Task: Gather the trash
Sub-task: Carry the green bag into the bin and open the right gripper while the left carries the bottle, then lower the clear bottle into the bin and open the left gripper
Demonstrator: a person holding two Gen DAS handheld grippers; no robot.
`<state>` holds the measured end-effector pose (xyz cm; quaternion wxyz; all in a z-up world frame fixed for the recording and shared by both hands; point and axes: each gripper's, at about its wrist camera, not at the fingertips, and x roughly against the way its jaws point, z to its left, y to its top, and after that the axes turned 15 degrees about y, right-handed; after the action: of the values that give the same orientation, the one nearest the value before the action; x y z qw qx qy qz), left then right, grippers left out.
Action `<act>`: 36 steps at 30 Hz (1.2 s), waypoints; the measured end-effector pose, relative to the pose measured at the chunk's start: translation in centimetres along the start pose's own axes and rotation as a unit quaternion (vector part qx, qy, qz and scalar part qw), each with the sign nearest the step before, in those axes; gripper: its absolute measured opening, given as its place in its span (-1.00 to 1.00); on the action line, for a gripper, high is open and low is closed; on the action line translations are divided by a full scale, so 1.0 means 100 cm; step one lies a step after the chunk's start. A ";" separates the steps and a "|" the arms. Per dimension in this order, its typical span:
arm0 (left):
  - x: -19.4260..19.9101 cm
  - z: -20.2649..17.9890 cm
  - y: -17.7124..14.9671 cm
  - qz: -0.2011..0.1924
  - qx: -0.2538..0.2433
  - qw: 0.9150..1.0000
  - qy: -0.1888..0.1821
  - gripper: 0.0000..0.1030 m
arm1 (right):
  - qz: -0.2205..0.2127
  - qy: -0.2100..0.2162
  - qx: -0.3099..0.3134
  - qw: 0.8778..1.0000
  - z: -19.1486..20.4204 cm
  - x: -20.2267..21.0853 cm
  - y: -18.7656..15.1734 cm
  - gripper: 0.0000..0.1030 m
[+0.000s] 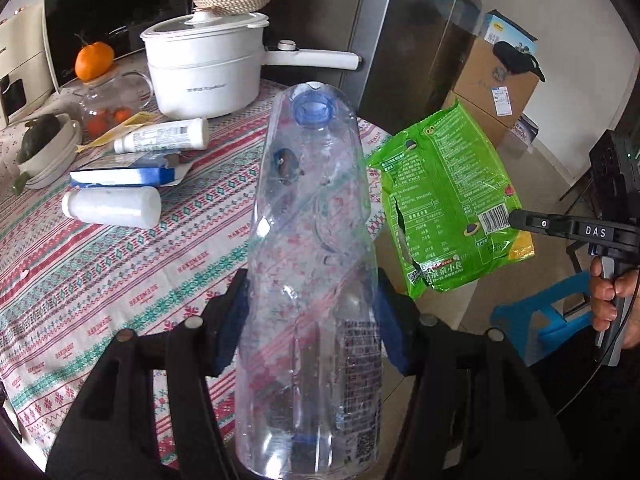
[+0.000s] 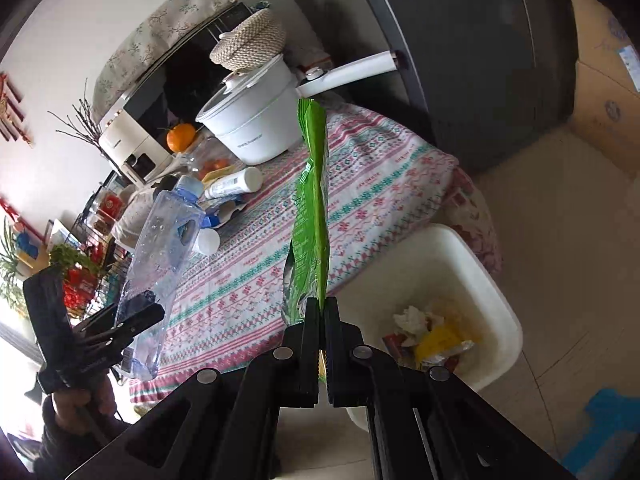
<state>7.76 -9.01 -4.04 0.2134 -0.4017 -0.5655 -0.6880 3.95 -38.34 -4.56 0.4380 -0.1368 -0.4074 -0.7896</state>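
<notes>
The clear plastic water bottle [image 1: 308, 240] was empty and crumpled, its walls dented, a blue cap [image 1: 313, 110] on its far end and a strip of printed label down one side. The green snack bag [image 1: 448, 204] was a torn, flattened foil wrapper with small print and a barcode on its back.

The left gripper [image 1: 312, 312] had its jaws set wide around the bottle's lower body, the blue pads [image 1: 394, 336] pressing the plastic on both sides, so the bottle stood out along the fingers with its cap pointing away, held in the air above the patterned tablecloth [image 1: 100, 272]. In the right wrist view the same bottle [image 2: 160, 256] slanted up from that gripper [image 2: 136, 320], over the table's near edge.

The right gripper [image 2: 322, 312] had its jaws drawn almost together on the bottom edge of the snack bag [image 2: 314, 208], which rose edge-on from between them. In the left wrist view it hung just right of the bottle, beyond the table edge, pinched near its barcode corner.

The right hand [image 1: 612, 296] was wrapped around the grip of its tool, fingers curled on the handle. The left hand [image 2: 76, 404] gripped its handle low at the left of the right wrist view.

Below and to the right of the right gripper sat a white trash bin [image 2: 492, 292] on the floor beside the table, with crumpled paper and a yellow wrapper [image 2: 438, 340] inside.
</notes>
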 end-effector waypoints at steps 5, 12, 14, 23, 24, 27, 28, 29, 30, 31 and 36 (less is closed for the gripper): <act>-0.008 -0.033 -0.001 0.009 -0.033 0.999 -0.012 0.17 | 0.004 -0.029 -0.026 0.999 -0.033 0.017 -0.013 -0.94; -0.015 -0.056 -0.004 0.019 -0.062 0.998 -0.015 0.17 | 0.054 -0.053 -0.088 0.993 -0.078 0.001 -0.030 -0.94; -0.017 -0.058 -0.005 0.022 -0.065 0.998 -0.015 0.17 | 0.071 -0.055 -0.105 0.990 -0.088 -0.011 -0.033 -0.94; -0.019 -0.063 -0.007 0.030 -0.071 0.997 -0.020 0.17 | 0.110 -0.066 -0.153 0.980 -0.107 -0.053 -0.036 -0.60; -0.019 -0.065 -0.007 0.031 -0.074 0.997 -0.023 0.17 | 0.105 -0.072 -0.152 0.980 -0.106 -0.050 -0.036 -0.36; -0.020 -0.073 -0.009 0.036 -0.088 0.995 -0.034 0.17 | 0.082 -0.071 -0.147 0.983 -0.103 -0.036 -0.031 -0.09; -0.022 -0.077 -0.009 0.039 -0.095 0.994 -0.038 0.17 | 0.075 -0.070 -0.145 0.984 -0.102 -0.031 -0.030 -0.06; -0.024 -0.082 -0.010 0.045 -0.102 0.993 -0.045 0.17 | 0.069 -0.071 -0.142 0.985 -0.100 -0.027 -0.028 -0.01; -0.028 -0.088 -0.010 0.054 -0.110 0.991 -0.054 0.17 | 0.064 -0.072 -0.138 0.986 -0.098 -0.023 -0.028 0.02; -0.031 -0.094 -0.011 0.063 -0.115 0.989 -0.061 0.17 | 0.060 -0.072 -0.136 0.986 -0.096 -0.020 -0.027 0.03; -0.059 -0.122 -0.010 0.118 -0.130 0.981 -0.085 0.18 | 0.036 -0.066 -0.125 0.989 -0.090 -0.006 -0.021 0.05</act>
<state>6.64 -21.30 -9.81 0.1902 -0.5475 -0.4356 -0.6887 3.89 -44.22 -11.66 0.4182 -0.2565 -0.3283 -0.8072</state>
